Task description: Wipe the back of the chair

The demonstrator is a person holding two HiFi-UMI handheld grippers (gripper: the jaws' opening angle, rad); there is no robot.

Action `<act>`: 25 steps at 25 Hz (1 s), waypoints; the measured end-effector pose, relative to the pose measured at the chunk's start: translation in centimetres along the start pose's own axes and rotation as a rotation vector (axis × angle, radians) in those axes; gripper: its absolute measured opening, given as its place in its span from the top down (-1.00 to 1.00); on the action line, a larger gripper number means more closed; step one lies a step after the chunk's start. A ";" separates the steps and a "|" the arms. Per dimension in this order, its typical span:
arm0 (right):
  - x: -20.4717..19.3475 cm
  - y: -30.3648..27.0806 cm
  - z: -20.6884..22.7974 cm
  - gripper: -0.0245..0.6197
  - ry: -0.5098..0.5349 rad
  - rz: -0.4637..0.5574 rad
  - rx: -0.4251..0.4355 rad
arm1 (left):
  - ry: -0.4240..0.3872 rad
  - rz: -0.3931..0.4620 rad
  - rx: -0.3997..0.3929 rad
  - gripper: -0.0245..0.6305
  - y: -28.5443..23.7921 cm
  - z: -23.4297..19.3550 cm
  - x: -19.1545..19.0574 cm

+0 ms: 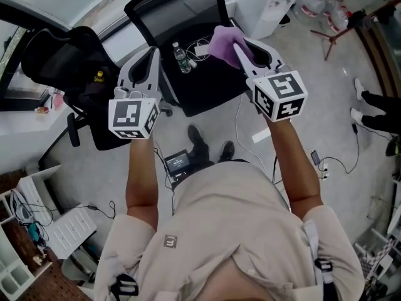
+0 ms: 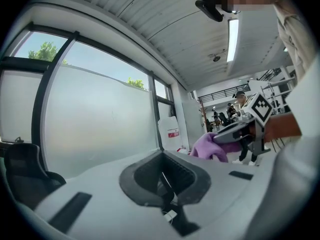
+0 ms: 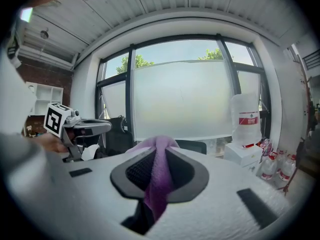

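The black office chair stands below me in the head view, its mesh back (image 1: 178, 2) at the far side and its seat (image 1: 207, 80) nearer. My right gripper (image 1: 238, 44) hovers over the seat, shut on a purple cloth (image 1: 222, 41) that hangs down between its pads (image 3: 159, 179). The chair back's top edge (image 3: 192, 145) shows just beyond that cloth. My left gripper (image 1: 153, 53) is held beside it at the chair's left edge, shut and holding nothing (image 2: 162, 156). Its view catches the right gripper (image 2: 235, 131) and the cloth (image 2: 212, 146).
A water bottle (image 1: 182, 58) and a white cable (image 1: 200, 47) lie on the seat. A second black chair (image 1: 62, 61) stands at the left by the desk. At the far right are a white cabinet (image 1: 266, 2) and a water jug (image 3: 245, 121). A small device (image 1: 178, 163) sits on the floor.
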State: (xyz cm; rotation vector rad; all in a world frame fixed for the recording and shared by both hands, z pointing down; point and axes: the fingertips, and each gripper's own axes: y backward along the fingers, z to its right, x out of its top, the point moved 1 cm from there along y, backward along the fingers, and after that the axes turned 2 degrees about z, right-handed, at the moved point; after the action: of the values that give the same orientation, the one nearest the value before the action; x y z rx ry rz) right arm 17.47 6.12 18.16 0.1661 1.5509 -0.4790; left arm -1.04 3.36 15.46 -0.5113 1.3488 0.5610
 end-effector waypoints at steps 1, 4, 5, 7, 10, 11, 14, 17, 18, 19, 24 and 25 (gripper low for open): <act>0.2 -0.4 0.3 0.79 0.002 -0.003 -0.011 | 0.002 0.005 -0.009 0.90 -0.6 -0.5 0.0; 0.7 -1.9 1.1 0.79 0.002 -0.006 -0.039 | 0.013 0.012 -0.032 0.90 -2.3 -1.8 -0.2; 0.9 -2.5 1.2 0.79 0.001 -0.006 -0.047 | 0.015 0.011 -0.039 0.90 -2.8 -2.3 -0.3; 1.2 -3.7 1.4 0.79 0.002 -0.009 -0.060 | 0.021 0.010 -0.050 0.91 -3.6 -3.4 -0.7; 1.5 -5.9 1.5 0.79 0.006 -0.016 -0.074 | 0.032 0.015 -0.060 0.90 -4.7 -5.4 -1.1; 1.5 -6.7 1.6 0.79 0.006 -0.018 -0.079 | 0.035 0.016 -0.063 0.90 -5.1 -6.1 -1.3; 1.7 -8.9 1.7 0.79 0.009 -0.024 -0.091 | 0.043 0.019 -0.070 0.90 -6.0 -8.0 -2.0; 2.0 -10.9 1.6 0.79 0.014 -0.031 -0.103 | 0.051 0.022 -0.074 0.90 -6.9 -10.0 -2.5; 2.1 -11.5 1.5 0.79 0.017 -0.035 -0.106 | 0.055 0.022 -0.076 0.90 -7.1 -10.6 -2.8; 2.1 -12.1 1.4 0.79 0.019 -0.038 -0.108 | 0.059 0.023 -0.078 0.90 -7.3 -11.1 -3.0; 2.8 -15.3 1.2 0.79 0.036 -0.047 -0.107 | 0.063 0.022 -0.081 0.90 -8.4 -13.7 -3.9; 2.9 -16.0 1.1 0.79 0.037 -0.050 -0.103 | 0.067 0.020 -0.076 0.90 -8.5 -14.1 -4.2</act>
State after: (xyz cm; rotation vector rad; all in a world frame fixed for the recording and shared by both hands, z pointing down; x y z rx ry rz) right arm 12.05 -9.19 18.49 0.0573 1.6155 -0.4360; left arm -6.71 -12.50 17.64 -0.5835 1.4012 0.6183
